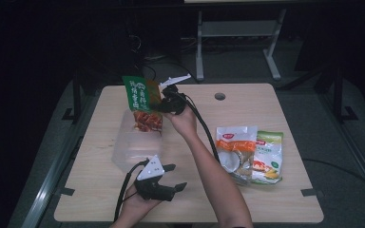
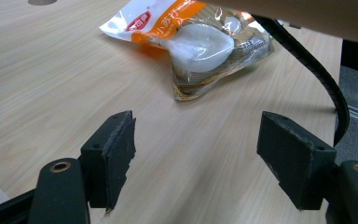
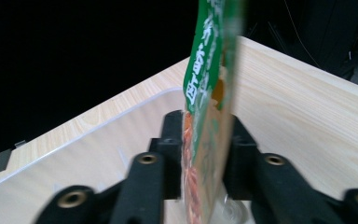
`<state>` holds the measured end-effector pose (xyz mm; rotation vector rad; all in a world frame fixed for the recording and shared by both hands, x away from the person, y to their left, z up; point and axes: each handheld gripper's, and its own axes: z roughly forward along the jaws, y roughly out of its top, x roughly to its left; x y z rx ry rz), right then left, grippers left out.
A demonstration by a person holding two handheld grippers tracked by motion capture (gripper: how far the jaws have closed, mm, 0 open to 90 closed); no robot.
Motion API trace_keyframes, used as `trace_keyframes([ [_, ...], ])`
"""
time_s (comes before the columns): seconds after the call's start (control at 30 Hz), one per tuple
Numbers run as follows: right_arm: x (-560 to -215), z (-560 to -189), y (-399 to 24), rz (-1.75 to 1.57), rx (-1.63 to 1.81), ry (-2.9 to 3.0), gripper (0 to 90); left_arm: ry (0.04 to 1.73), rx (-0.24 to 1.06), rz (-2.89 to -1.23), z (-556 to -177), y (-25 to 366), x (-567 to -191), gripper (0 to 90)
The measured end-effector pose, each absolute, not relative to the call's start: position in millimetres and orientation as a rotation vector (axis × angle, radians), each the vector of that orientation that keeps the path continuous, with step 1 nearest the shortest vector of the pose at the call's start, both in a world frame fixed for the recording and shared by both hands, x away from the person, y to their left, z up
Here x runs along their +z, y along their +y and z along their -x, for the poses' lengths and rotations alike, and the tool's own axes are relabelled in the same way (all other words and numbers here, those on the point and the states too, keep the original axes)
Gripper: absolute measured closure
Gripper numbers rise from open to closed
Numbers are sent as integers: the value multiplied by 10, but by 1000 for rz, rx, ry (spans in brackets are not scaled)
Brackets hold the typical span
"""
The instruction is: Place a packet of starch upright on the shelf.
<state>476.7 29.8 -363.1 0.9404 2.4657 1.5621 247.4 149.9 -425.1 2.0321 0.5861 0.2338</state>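
A green and orange snack bag [image 1: 143, 101] hangs upright over a clear plastic bin [image 1: 132, 148] on the wooden table. My right gripper [image 1: 164, 101] is shut on the bag's right edge; in the right gripper view its jaws pinch the green and orange snack bag [image 3: 208, 116] from both sides above the clear plastic bin [image 3: 98, 154]. My left gripper [image 1: 177, 176] rests low near the table's front edge, open, with nothing between its jaws. The left gripper [image 2: 196, 163] points toward a coconut snack bag [image 2: 200, 44].
The coconut snack bag [image 1: 235, 151] and a green and yellow bag [image 1: 268, 156] lie at the table's right. A round cable hole [image 1: 220, 96] is at the back edge. The right gripper's black cable [image 2: 314, 70] crosses the table. Bare tabletop [image 1: 85, 187] lies at the front left.
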Motion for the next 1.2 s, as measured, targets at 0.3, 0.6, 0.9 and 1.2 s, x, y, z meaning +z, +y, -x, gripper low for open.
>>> trace_keyframes([
  [0.3, -3537, -4747, 81, -975, 1522, 2508, 522, 590, 235, -2032, -2478, 1498, -4248, 274],
  [0.6, -3500, -4669, -133, -991, 1517, 2528, 470, 600, 236, -2032, -2487, 1504, -4250, 274],
  [0.9, -3483, -4562, -335, -999, 1525, 2543, 430, 597, 240, -2037, -2495, 1504, -4254, 274],
  [1.2, -3510, -4440, -533, -1023, 1501, 2568, 406, 597, 238, -2041, -2498, 1501, -4257, 274],
])
